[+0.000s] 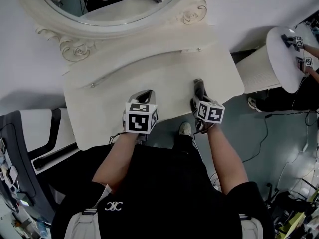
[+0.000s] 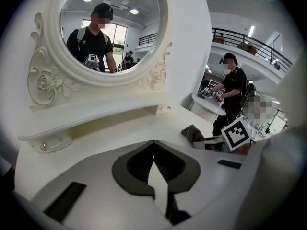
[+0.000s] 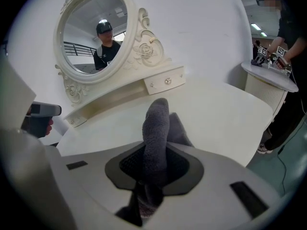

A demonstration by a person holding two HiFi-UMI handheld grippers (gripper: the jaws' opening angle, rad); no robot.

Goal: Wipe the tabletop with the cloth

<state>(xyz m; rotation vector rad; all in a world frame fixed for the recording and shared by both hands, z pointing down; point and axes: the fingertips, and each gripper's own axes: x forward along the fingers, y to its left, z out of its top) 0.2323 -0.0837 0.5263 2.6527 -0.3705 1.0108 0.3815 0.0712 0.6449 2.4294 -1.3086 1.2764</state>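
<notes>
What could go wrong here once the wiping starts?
The grey fuzzy cloth is pinched in the right gripper with much of it sticking out loose, so it may slip free when dragged over the white tabletop. A long forward stroke might knock the white ornate oval mirror standing at the back.

The cloth [image 3: 156, 128] looks grey, soft and nubbly. The tabletop [image 1: 149, 73] is smooth cream paint with a faint satin sheen, and so is the carved mirror frame [image 1: 75, 46] — its glass [image 1: 119, 4] glossy.
</notes>
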